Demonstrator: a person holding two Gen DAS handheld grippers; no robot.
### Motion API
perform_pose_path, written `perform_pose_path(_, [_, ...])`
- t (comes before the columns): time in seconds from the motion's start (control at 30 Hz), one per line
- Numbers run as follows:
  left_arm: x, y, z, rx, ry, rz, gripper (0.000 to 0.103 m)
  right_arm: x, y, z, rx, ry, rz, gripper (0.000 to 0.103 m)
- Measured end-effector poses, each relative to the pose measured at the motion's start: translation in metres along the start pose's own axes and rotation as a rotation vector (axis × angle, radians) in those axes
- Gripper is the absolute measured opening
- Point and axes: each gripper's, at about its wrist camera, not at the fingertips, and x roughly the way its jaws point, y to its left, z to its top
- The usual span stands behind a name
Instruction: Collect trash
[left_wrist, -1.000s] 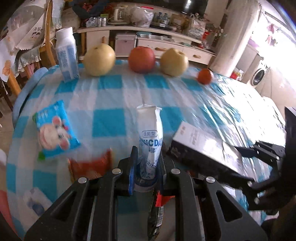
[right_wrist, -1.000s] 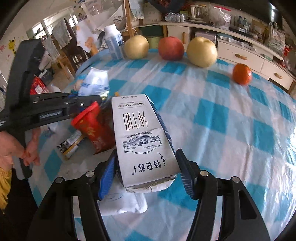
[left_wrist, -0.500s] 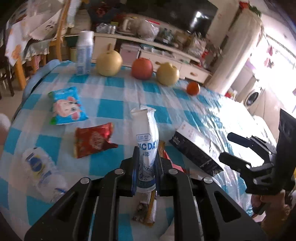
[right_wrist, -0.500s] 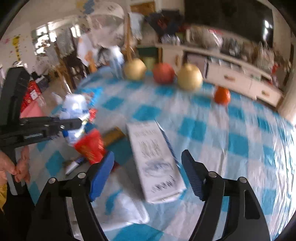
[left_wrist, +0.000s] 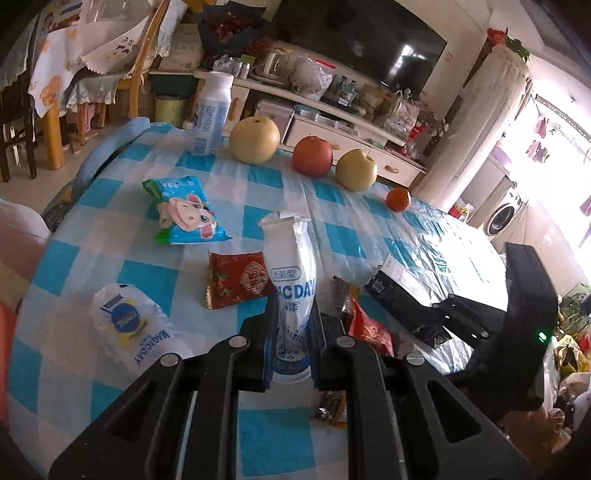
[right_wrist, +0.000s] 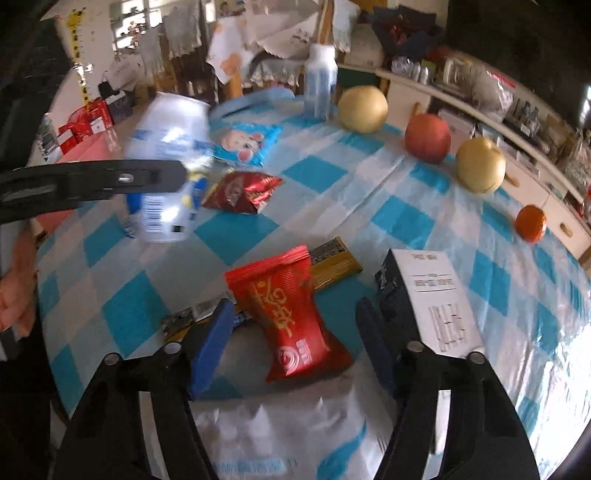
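The left gripper (left_wrist: 290, 332) pinches a white yogurt pouch (left_wrist: 291, 291) low on its body, long axis upright, crimped top pointing away toward the fruit; it looks light, soft and slick, so a hold near the fuller base seems safest. The right gripper (right_wrist: 295, 343) has just been narrowing its spread fingers around a red snack packet (right_wrist: 291, 314) lying flat on the checked tablecloth (right_wrist: 424, 221), pads not touching. Its long axis runs roughly along the fingers; probably crinkly and nearly weightless, best pinched across the middle.
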Motion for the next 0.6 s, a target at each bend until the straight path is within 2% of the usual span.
perform_pose_path(0.13, [-0.002,0.003,-0.001,0.009,0.002,-0.011,0.016,0.007,-0.004,0.003,0.032,0.006,0.032,0.057])
perform_pose_path(0.27, [-0.007,0.012,0.001,-0.010,-0.006,-0.022,0.016,0.008,-0.005,0.003,0.053,0.011,0.049,0.055])
perform_pose_path(0.33, [-0.010,0.017,0.001,-0.019,-0.015,-0.015,0.016,0.009,-0.006,0.003,0.079,0.011,0.075,0.047])
perform_pose_path(0.47, [-0.018,0.025,0.001,-0.032,-0.031,-0.007,0.016,0.008,-0.002,0.004,0.080,0.008,0.071,0.038])
perform_pose_path(0.6, [-0.026,0.033,0.002,-0.037,-0.050,0.006,0.016,0.006,-0.002,0.006,0.114,-0.005,0.047,0.034])
